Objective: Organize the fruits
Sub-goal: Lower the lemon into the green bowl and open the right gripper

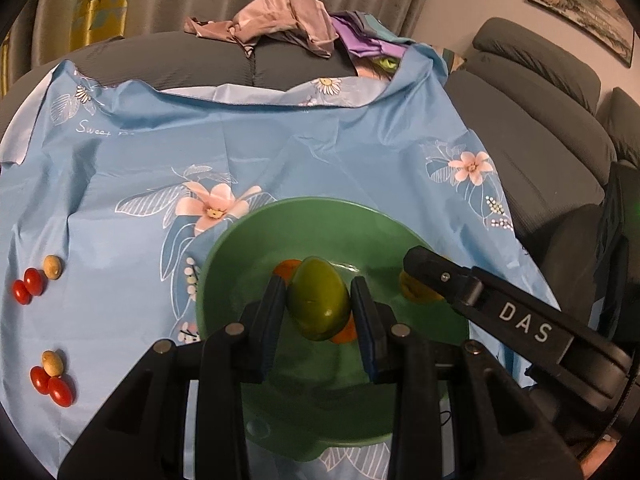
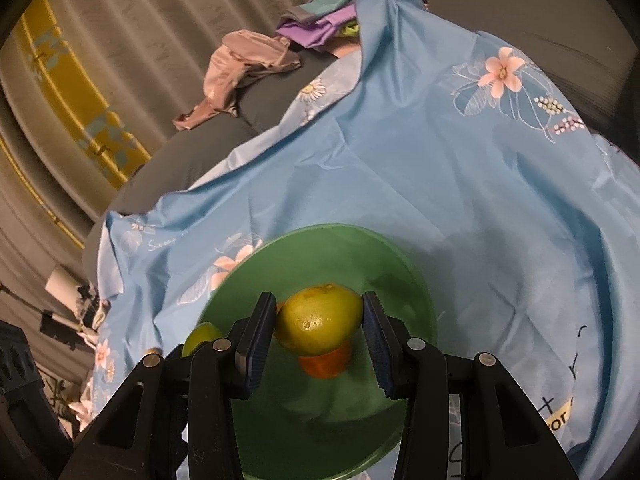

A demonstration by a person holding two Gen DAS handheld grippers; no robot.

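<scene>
A green bowl sits on a blue flowered cloth. My left gripper is shut on a green mango and holds it over the bowl. My right gripper is shut on a yellow lemon over the same bowl; its finger shows in the left wrist view. An orange fruit lies in the bowl under the lemon. The green mango peeks out at the left of the right wrist view.
Two small groups of red cherry tomatoes with tan nuts lie on the cloth at the left. Crumpled clothes pile on the grey sofa behind. Curtains hang at the back.
</scene>
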